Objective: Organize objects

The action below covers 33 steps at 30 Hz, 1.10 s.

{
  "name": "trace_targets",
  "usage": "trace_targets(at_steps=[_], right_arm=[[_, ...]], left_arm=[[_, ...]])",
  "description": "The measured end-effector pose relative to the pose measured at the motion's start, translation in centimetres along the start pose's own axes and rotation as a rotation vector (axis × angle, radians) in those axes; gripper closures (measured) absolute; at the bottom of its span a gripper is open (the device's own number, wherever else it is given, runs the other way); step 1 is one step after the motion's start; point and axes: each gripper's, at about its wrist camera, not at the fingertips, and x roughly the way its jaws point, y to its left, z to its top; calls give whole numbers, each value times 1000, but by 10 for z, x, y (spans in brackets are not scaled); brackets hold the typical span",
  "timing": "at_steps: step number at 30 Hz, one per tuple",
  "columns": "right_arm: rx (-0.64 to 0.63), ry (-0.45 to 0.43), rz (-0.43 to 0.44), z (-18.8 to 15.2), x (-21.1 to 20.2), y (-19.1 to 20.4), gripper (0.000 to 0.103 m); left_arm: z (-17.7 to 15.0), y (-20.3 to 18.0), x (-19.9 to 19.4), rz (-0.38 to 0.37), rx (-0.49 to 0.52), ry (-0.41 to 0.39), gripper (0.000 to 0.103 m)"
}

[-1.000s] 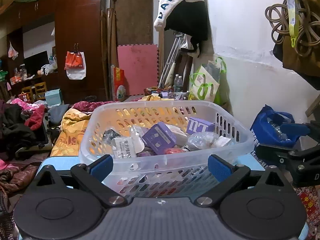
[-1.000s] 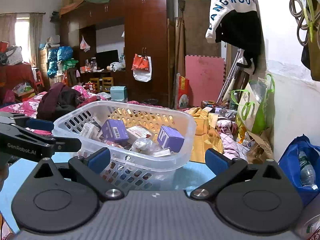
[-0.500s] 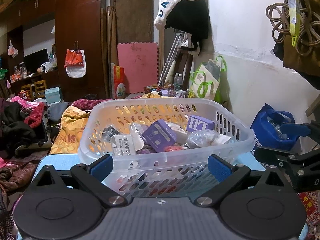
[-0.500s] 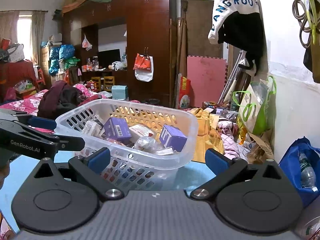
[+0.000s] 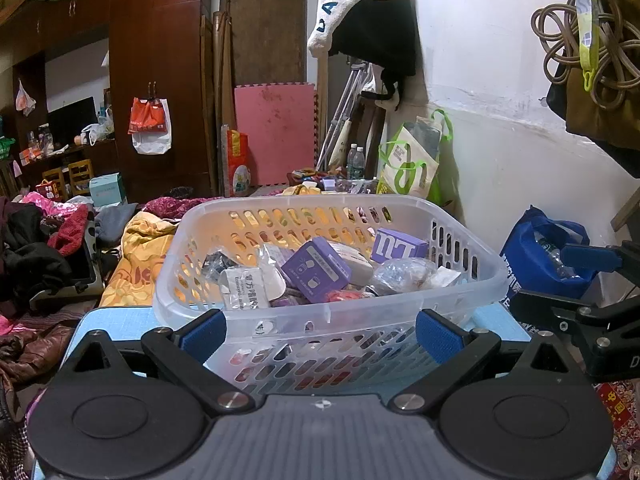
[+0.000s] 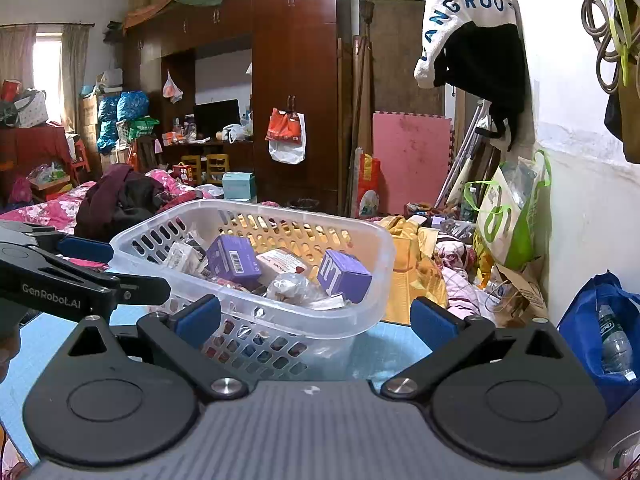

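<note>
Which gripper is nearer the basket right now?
Left. The left gripper faces the basket squarely, fingers at its near wall; the right gripper sits off its right corner.

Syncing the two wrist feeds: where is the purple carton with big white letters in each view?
Left wrist: the purple cardboard carton with white lettering lies at the far right of the translucent white plastic laundry-style basket, right of centre in the picture.
Right wrist: same carton sits at the basket's near right end, about mid-picture.
Shared landmark: the pink foam mat leaning by the wardrobe.
</note>
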Motion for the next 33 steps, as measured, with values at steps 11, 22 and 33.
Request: trace_targets(at_steps=[11,22,33], right_arm=[[2,-1,0,0,-1,0,0],[-3,0,3,-1,-2,0,0],[-1,-1,4,-1,-2,1,0]], left_arm=[[1,1,1,4,3,5,1],[1,1,2,2,-1,8,1],[2,0,5,5,-1,16,1]])
